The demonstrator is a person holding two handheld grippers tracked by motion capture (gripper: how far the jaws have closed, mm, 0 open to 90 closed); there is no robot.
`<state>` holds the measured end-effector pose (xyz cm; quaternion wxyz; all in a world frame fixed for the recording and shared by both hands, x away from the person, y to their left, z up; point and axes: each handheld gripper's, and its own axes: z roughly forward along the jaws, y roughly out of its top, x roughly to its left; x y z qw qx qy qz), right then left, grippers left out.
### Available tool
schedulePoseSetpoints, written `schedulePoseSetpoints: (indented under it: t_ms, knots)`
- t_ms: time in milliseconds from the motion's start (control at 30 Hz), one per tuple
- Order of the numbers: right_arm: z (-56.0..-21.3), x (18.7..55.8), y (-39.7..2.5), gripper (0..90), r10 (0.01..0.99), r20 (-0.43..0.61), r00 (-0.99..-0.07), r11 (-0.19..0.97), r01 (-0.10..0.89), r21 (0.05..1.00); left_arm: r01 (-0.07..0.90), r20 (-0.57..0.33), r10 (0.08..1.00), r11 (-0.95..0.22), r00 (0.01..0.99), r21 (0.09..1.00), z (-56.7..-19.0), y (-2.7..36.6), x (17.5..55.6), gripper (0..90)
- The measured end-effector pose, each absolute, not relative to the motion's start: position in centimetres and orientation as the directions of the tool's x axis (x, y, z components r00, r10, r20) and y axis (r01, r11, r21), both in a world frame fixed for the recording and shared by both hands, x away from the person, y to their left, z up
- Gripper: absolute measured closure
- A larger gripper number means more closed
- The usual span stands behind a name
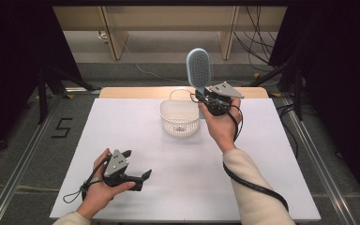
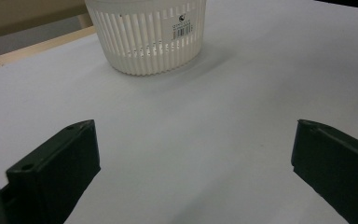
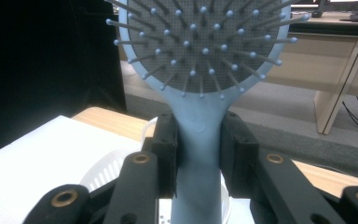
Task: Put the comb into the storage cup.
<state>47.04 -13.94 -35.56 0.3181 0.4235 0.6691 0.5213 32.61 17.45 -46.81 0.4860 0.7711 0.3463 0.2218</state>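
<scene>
You have one hairbrush (image 1: 199, 68) in front of you, pale blue with a dark bristle pad. There is one white slotted basket (image 1: 179, 118), and it stands on the one bench (image 1: 262, 154). You hold two grippers, one per hand: the left gripper (image 1: 136, 164) and the right gripper (image 1: 209, 97). Each gripper has two black fingers (image 2: 56, 168), four in all.

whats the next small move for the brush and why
Probably lower the right gripper a little toward the basket. Its jaws clamp the brush by the handle, upright, above the basket's far rim, so the brush looks about ready to go in.
</scene>
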Motion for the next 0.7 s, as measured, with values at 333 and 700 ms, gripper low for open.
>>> schedulePoseSetpoints:
  t_ms: [333, 700]
  knots:
    - [-35.58, 47.32, -13.75, 70.5, 0.898, 0.016, -0.439, 0.096, 0.233, 0.968, 0.319, 0.005, 0.750, -0.287, 0.661, 0.903, -46.81, 17.47, 32.62, 0.4]
    - [-35.54, 47.72, -13.60, 70.5, 0.899, 0.011, -0.437, 0.102, 0.234, 0.967, 0.320, 0.003, 0.751, -0.285, 0.660, 0.903, -46.81, 17.48, 32.62, 0.4]
